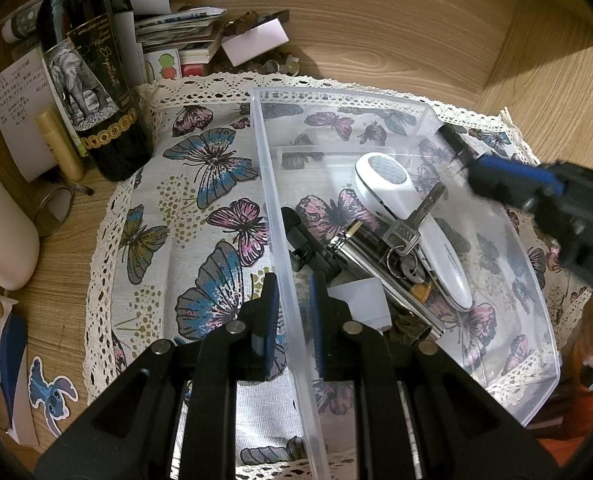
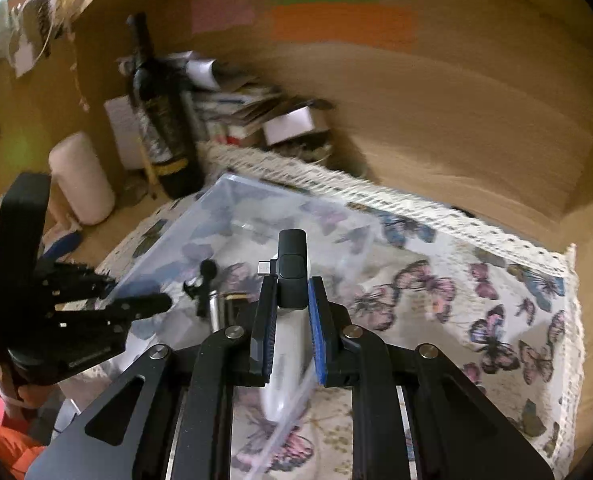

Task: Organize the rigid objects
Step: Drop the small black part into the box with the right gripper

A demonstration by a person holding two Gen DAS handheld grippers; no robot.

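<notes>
Black linkage fills the bottom of my left view; my left gripper [image 1: 292,304] is pinched on the near-left wall of the clear bin [image 1: 528,384], one pad outside and one inside; the bin sits on a butterfly cloth [image 1: 200,208] on a wooden desk [image 1: 396,28]; inside it, from about five o'clock up to twelve, lie a white handheld device [image 1: 412,224], a key bunch [image 1: 406,234] resting across it, a chrome cylinder [image 1: 360,244] and a small black clip mic [image 1: 296,236], all touching or just beside one another; my right gripper [image 1: 454,142] shows at three o'clock, over the bin's far right corner, blurred.

From the right wrist, my right gripper [image 2: 292,296] is clamped on a small black dongle [image 2: 292,264] with a plug sticking out at its nine o'clock side; the dongle stands upright between the pads, above the bin [image 2: 224,184]; the left gripper [image 2: 144,304] is at nine o'clock on the bin wall.

Off the cloth at ten o'clock in the left view stand a wine bottle [image 1: 92,80], a paper stack [image 1: 176,28] and a white cylinder [image 1: 0,232].
</notes>
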